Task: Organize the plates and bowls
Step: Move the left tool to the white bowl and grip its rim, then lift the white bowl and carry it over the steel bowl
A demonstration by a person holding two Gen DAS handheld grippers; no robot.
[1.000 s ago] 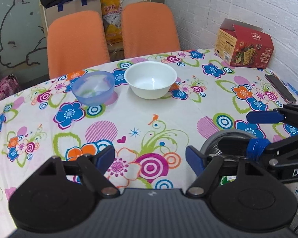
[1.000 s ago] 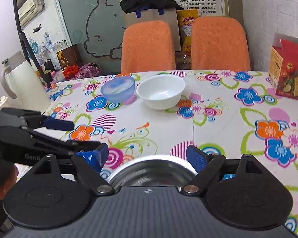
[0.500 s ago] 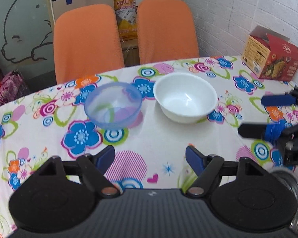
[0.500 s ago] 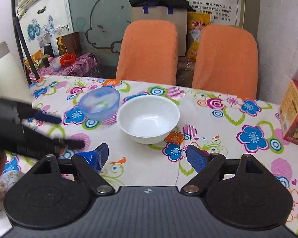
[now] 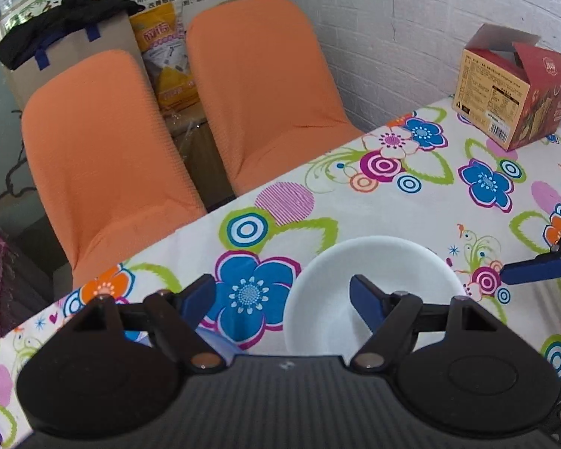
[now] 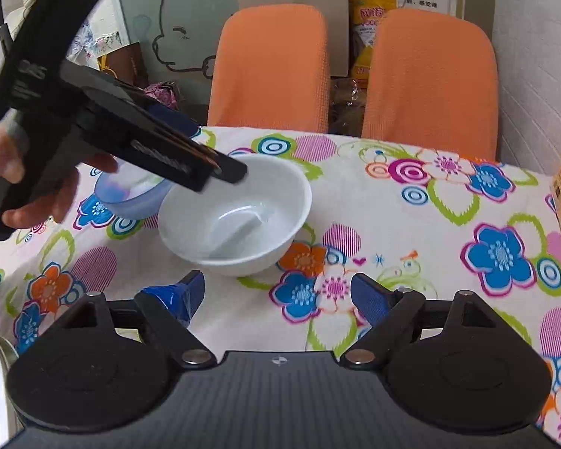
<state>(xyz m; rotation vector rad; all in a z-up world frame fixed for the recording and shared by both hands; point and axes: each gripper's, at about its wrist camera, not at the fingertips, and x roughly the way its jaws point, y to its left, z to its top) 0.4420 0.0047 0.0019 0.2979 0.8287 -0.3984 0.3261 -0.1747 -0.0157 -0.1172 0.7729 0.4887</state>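
The white ceramic bowl [image 6: 235, 213] stands upright on the desk [image 6: 411, 232], which carries a floral cloth, short of the far edge where two orange chairs [image 6: 430, 82] are drawn up. Touching or just beside its left flank sits a translucent blue bowl [image 6: 131, 194], partly hidden by a hand [image 6: 37, 187].

The left gripper [image 5: 280, 299] hangs over the white bowl's left rim, jaws apart and empty; one blue finger pad [image 5: 366, 303] lies over the bowl's interior, the other outside toward the blue bowl. The right gripper [image 6: 276, 295] waits on the near side of the white bowl, jaws apart, holding nothing.

Risks, as judged:
- Glazed rim pinched on a thin wall: the bowl could slip or tip when lifted.
- The outer finger descends into the narrow gap by the blue bowl; it may shove or upset that light bowl.
- Both grippers converge on the same bowl; collision is possible.
- The cloth may drag if the bowl is slid.
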